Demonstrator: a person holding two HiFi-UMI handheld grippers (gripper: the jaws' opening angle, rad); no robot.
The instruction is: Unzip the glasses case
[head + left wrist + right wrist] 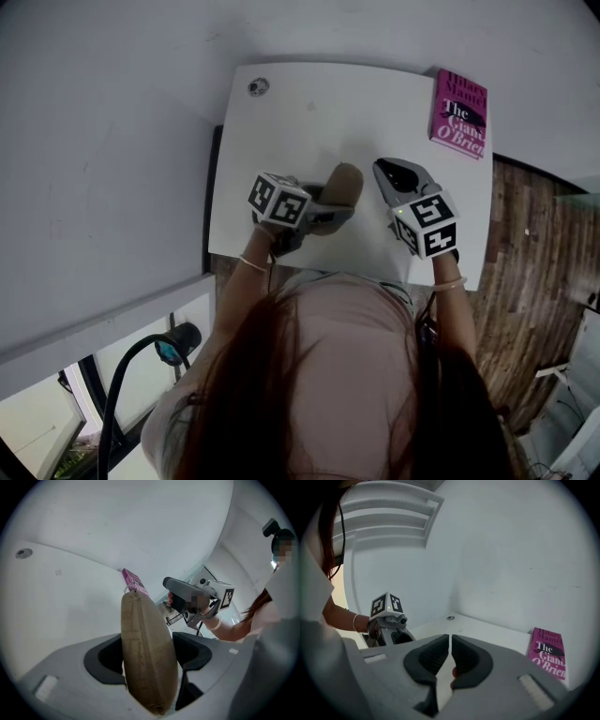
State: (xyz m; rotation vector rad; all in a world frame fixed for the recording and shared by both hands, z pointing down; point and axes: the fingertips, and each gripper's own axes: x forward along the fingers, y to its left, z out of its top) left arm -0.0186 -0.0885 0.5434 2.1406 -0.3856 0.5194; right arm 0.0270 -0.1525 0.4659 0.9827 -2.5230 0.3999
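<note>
A tan fabric glasses case point(343, 185) stands on edge over the white table point(309, 108), near its front. My left gripper point(330, 212) is shut on the case's near end; in the left gripper view the case point(146, 639) fills the gap between the two dark pads and points away from the camera. My right gripper point(392, 174) hangs just right of the case, apart from it. Its jaws point(450, 654) are shut with only a thin slit between the pads; a small red bit shows low behind them, too unclear to name. I cannot make out the zip.
A pink book point(459, 112) lies at the table's far right corner. A round cable grommet point(258, 87) sits at the far left corner. A grey wall runs along the left, wooden floor point(534, 272) on the right, and a black lamp point(176, 342) below left.
</note>
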